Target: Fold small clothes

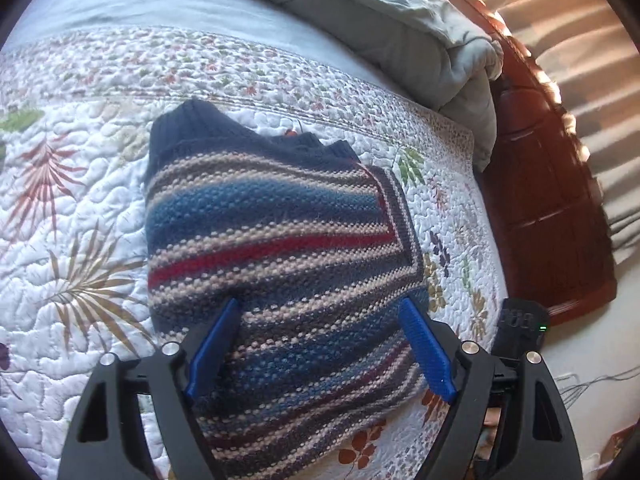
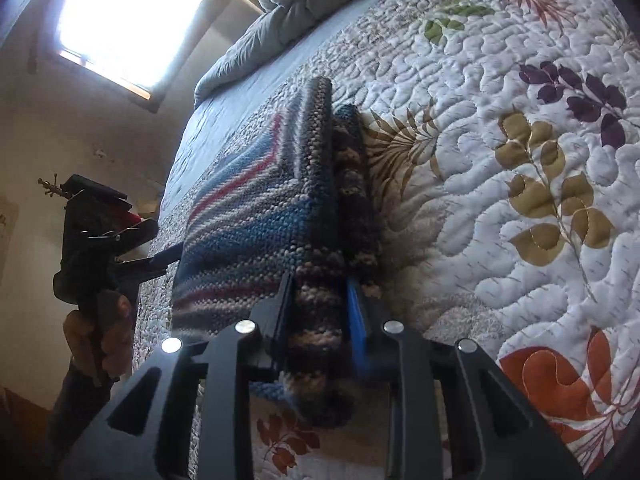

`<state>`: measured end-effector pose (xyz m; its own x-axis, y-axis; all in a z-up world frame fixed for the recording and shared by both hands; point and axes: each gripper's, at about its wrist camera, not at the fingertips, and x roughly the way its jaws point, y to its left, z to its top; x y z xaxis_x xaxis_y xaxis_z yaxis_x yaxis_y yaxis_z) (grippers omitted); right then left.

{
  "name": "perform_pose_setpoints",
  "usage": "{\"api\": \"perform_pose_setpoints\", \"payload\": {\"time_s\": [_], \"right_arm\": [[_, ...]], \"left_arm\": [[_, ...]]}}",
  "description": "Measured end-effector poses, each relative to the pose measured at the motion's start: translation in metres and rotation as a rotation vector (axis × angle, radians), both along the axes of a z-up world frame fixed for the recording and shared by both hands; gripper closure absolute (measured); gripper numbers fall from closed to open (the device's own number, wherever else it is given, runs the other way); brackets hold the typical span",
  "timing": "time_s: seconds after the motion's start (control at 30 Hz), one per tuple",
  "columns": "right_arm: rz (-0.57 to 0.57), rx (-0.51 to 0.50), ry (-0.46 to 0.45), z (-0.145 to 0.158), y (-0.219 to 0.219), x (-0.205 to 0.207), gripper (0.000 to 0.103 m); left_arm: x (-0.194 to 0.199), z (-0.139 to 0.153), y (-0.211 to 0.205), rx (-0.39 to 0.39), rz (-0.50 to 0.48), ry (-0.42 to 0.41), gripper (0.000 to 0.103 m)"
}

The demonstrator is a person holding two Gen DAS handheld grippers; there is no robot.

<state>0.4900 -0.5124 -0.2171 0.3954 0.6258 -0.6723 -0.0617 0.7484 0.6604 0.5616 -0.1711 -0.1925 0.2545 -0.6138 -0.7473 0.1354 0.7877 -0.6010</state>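
Observation:
A striped knitted sweater [image 1: 280,240] in blue, red, beige and grey lies folded on the quilted floral bedspread [image 1: 80,200]. Its navy ribbed edge points to the far side. My left gripper [image 1: 320,312] is open, its blue fingers spread above the sweater's near part and holding nothing. In the right wrist view my right gripper [image 2: 318,300] is shut on the sweater's thick folded edge [image 2: 316,240], with the fabric pinched between the pads. The left gripper [image 2: 132,248], held by a hand, shows at the left beside the sweater.
A crumpled grey duvet [image 1: 400,20] lies at the far end of the bed. The wooden bed frame [image 1: 552,200] runs along the right edge. A bright window [image 2: 132,12] and a wall are at the left in the right wrist view.

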Motion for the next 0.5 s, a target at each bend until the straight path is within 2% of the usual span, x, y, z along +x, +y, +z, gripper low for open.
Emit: {"api": "perform_pose_setpoints", "payload": {"time_s": [0.1,0.2,0.27,0.37,0.4,0.43,0.5], "right_arm": [[0.010,0.007,-0.054,0.025,0.000,-0.020,0.076],[0.027,0.019,-0.037,0.017,0.002,-0.032,0.076],[0.019,0.003,0.000,-0.001,0.002,-0.035,0.075],[-0.028,0.011,0.080,-0.032,-0.002,-0.030,0.089],[-0.038,0.014,0.087,-0.037,-0.004,-0.029,0.090],[-0.040,0.016,0.093,-0.037,-0.004,-0.030,0.090],[-0.024,0.015,0.083,-0.026,-0.002,-0.032,0.079]], "left_arm": [[-0.017,0.023,0.009,-0.028,0.007,-0.055,0.020],[-0.053,0.038,0.015,-0.079,-0.030,-0.110,0.020],[-0.071,0.027,0.019,-0.089,-0.038,-0.090,0.020],[-0.082,-0.014,0.026,-0.050,-0.015,0.007,0.020],[-0.083,-0.028,0.029,-0.041,-0.003,0.035,0.020],[-0.083,-0.042,0.031,-0.030,0.001,0.063,0.020],[-0.086,-0.048,0.032,-0.018,-0.009,0.059,0.020]]}}
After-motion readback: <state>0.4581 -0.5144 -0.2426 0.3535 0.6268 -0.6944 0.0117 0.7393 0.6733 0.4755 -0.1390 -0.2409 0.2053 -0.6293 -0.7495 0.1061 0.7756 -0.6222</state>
